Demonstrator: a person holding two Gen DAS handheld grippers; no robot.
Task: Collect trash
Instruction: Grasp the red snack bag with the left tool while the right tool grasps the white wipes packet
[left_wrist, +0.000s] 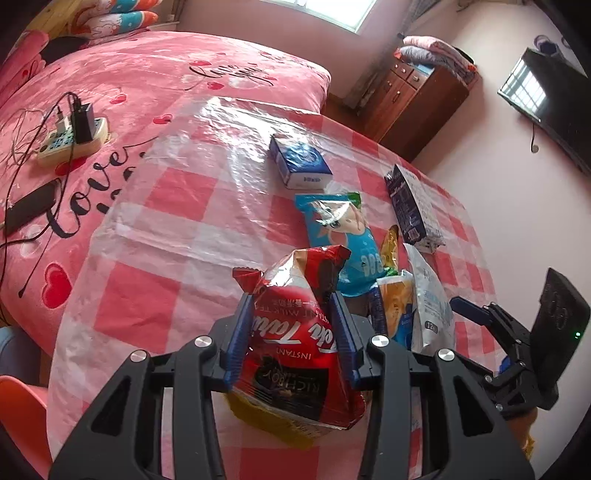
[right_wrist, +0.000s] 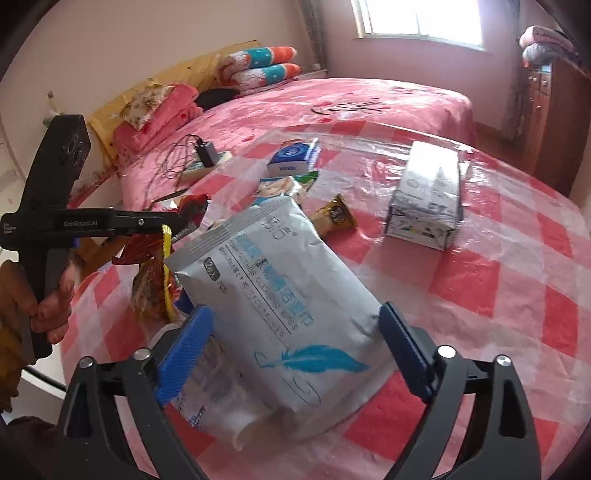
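My left gripper is shut on a red instant milk tea packet and holds it above the checkered table. In the right wrist view that gripper hangs at the left with the crumpled red packet below it. My right gripper stands wide open around a white wet-wipes pack, which leans on another packet. Farther back lie a teal snack wrapper, a gold wrapper, a blue tissue box and a dark-and-white carton.
A pink bed borders the table's far side, with a power strip and charger and a phone on it. A wooden cabinet and a wall TV stand beyond. An orange chair sits at the near left.
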